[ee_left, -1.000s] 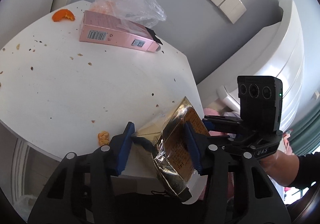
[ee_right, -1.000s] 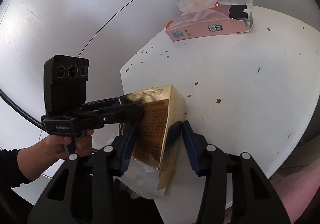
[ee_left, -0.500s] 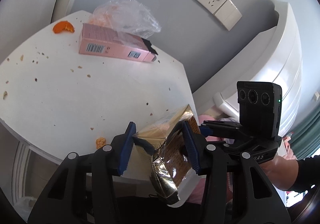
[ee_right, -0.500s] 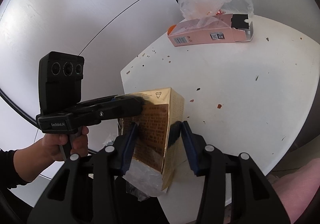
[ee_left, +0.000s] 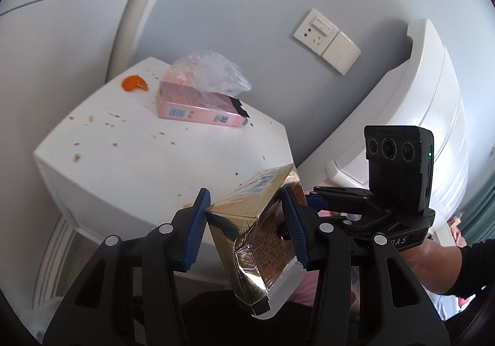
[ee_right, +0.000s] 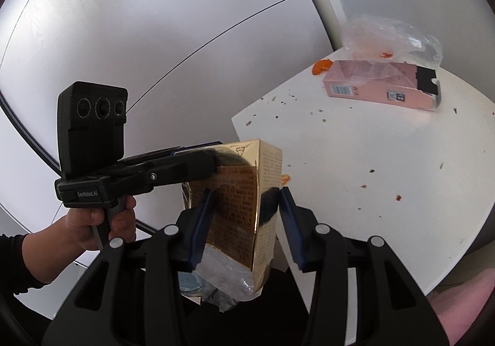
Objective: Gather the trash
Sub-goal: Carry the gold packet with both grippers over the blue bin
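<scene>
A shiny gold carton is held in the air off the near edge of the white table; both grippers close on it. My left gripper is shut on it from one side, my right gripper from the other, where the gold carton also shows. Below it hangs clear plastic over a dark opening. On the table's far side lie a pink box, a clear plastic bag and an orange peel.
Crumbs and small bits are scattered over the table. A small orange scrap lies at the table's near edge. A grey wall with a socket plate stands behind; a white curved unit is to the right.
Both grippers have pulled back and away from the table with the gold carton between them; the table and pink box now look farther off. The grip has not changed.
</scene>
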